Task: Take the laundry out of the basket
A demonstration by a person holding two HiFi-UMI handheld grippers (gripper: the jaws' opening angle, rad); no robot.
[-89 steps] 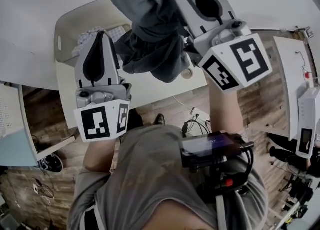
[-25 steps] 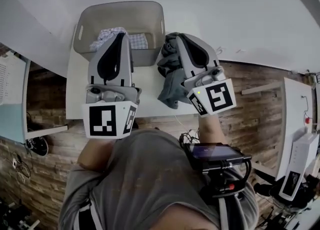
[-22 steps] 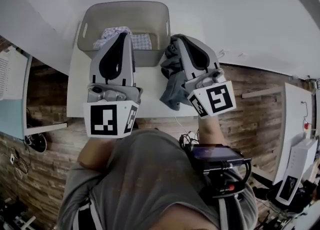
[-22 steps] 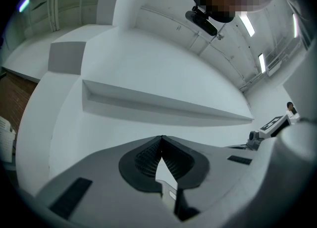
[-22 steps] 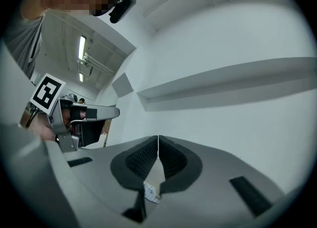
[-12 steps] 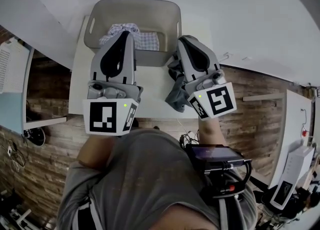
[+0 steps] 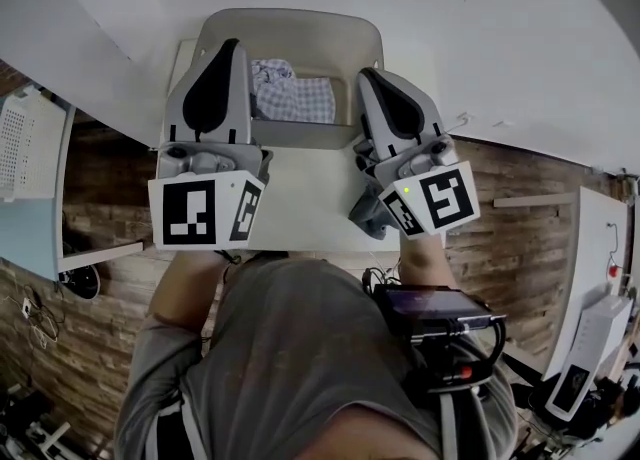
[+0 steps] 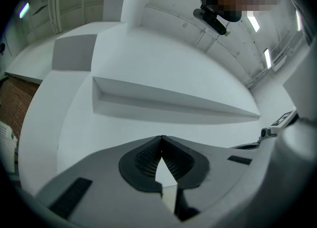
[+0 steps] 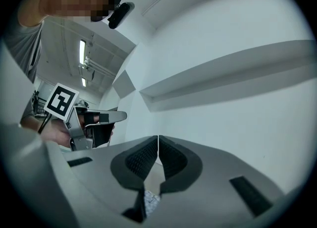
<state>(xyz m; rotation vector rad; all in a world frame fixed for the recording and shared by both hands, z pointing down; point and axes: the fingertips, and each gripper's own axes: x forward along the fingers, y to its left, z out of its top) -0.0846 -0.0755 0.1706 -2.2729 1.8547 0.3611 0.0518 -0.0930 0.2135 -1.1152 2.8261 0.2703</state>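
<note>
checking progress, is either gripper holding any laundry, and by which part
Nothing is held: the left gripper and the right gripper are both shut on nothing. The crumpled grey garment lies on the white table.

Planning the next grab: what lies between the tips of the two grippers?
In the head view, the checked cloth inside the basket lies between the left gripper and the right gripper.

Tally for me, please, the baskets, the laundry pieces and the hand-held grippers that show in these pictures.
Baskets: 1, the basket
Laundry pieces: 2, the checked cloth in it and the grey garment on the table
Hand-held grippers: 2, the left hand-held gripper and the right hand-held gripper
Total: 5
</note>
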